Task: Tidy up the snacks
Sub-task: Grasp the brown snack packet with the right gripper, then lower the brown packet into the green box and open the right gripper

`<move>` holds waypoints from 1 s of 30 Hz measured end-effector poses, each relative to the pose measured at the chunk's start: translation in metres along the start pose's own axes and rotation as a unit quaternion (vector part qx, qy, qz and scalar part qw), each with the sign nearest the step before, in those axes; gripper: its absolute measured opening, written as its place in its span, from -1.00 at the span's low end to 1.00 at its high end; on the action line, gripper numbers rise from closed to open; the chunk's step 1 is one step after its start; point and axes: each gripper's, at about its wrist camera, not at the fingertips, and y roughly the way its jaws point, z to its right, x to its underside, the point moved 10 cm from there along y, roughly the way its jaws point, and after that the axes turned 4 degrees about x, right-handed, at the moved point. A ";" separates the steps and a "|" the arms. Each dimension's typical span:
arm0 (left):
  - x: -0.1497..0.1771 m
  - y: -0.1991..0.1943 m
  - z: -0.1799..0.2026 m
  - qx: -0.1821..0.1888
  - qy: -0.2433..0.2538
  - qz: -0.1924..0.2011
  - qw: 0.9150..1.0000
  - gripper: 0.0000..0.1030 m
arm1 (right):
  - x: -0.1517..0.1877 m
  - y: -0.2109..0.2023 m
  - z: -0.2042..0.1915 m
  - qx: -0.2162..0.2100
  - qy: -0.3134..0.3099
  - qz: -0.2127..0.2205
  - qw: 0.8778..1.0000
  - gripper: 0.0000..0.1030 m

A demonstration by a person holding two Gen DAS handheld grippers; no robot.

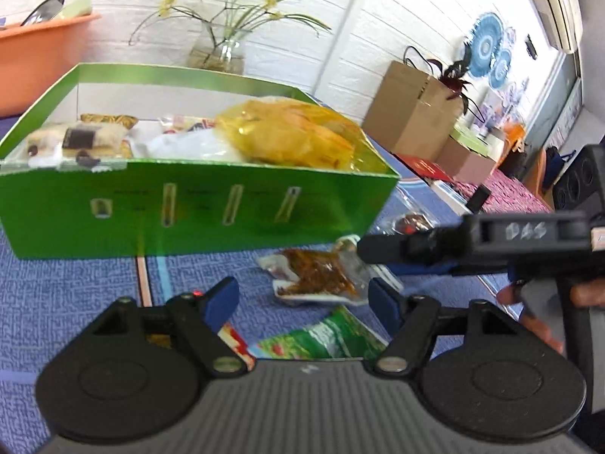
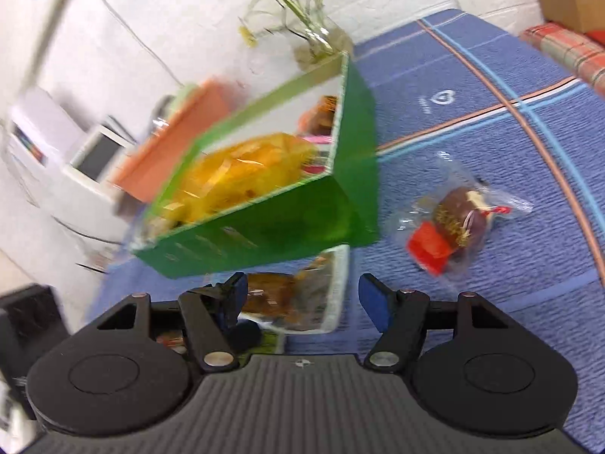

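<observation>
Step in hand: my guess is you're going for the clear packet of brown strips (image 1: 317, 274) lying on the blue cloth (image 1: 75, 302), just in front of the green box (image 1: 196, 208) near its right front corner.
How to do it well: come down over the packet's sealed edge, not its bulging middle; pinch the film flat so it won't slip, then lift clear of the box wall before dropping it in.
Left gripper (image 1: 304, 299): fingers spread, empty, hovering low, pointed at the packet.
Right gripper (image 2: 302, 299): spread, empty, rolled to one side, above the same packet.
Other loose snacks: green packet (image 1: 325, 336) below your left gripper; chocolate piece in clear wrap (image 2: 459, 221) out past the box's right end.
Box: already holds a yellow bag (image 1: 291, 134) and more.
</observation>
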 end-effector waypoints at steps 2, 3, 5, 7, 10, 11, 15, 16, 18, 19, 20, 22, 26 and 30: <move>-0.004 0.004 -0.001 -0.001 -0.006 0.001 1.000 0.41 | -0.004 0.007 0.000 -0.005 0.013 0.004 1.000 1.00; -0.006 0.007 -0.002 -0.003 -0.007 0.000 1.000 0.41 | -0.005 0.010 -0.001 -0.009 0.016 0.002 1.000 1.00; -0.009 0.010 -0.001 -0.009 -0.005 0.001 1.000 0.39 | -0.005 0.017 -0.007 -0.012 -0.002 -0.008 1.000 0.82; -0.006 0.012 0.003 -0.018 0.020 -0.002 1.000 0.12 | -0.004 0.020 -0.009 -0.004 -0.014 -0.009 1.000 0.14; -0.002 0.009 0.004 -0.027 0.036 -0.002 0.999 -0.08 | -0.001 0.014 -0.006 0.014 -0.039 0.009 0.999 -0.49; -0.002 0.007 0.003 -0.023 0.029 -0.003 0.999 -0.08 | 0.000 0.012 -0.005 0.016 -0.044 0.014 0.999 -0.61; -0.003 0.003 -0.001 -0.007 0.002 -0.003 1.000 -0.09 | 0.002 -0.001 -0.008 0.005 -0.047 0.039 0.998 -0.68; -0.002 0.001 0.001 -0.005 0.002 -0.001 1.000 -0.09 | 0.001 -0.005 -0.012 0.001 -0.050 0.048 0.998 -0.68; -0.004 -0.005 0.005 -0.005 0.004 0.007 1.000 -0.09 | -0.003 -0.014 -0.022 -0.010 -0.056 0.064 0.996 -0.68; -0.006 -0.010 0.007 -0.006 0.006 0.013 1.000 -0.09 | -0.005 -0.019 -0.027 -0.016 -0.059 0.073 0.995 -0.68; -0.007 -0.014 0.009 -0.005 0.006 0.019 1.000 -0.09 | -0.007 -0.024 -0.033 -0.024 -0.063 0.081 0.994 -0.68; -0.013 -0.026 0.010 -0.002 0.003 0.037 0.999 -0.09 | -0.011 -0.033 -0.045 -0.035 -0.074 0.093 0.992 -0.68; -0.023 -0.052 0.006 0.003 -0.009 0.069 0.998 -0.09 | -0.016 -0.043 -0.072 -0.049 -0.111 0.113 0.986 -0.68; -0.028 -0.079 -0.003 -0.002 -0.027 0.101 0.995 -0.10 | -0.020 -0.045 -0.102 -0.067 -0.150 0.121 0.979 -0.68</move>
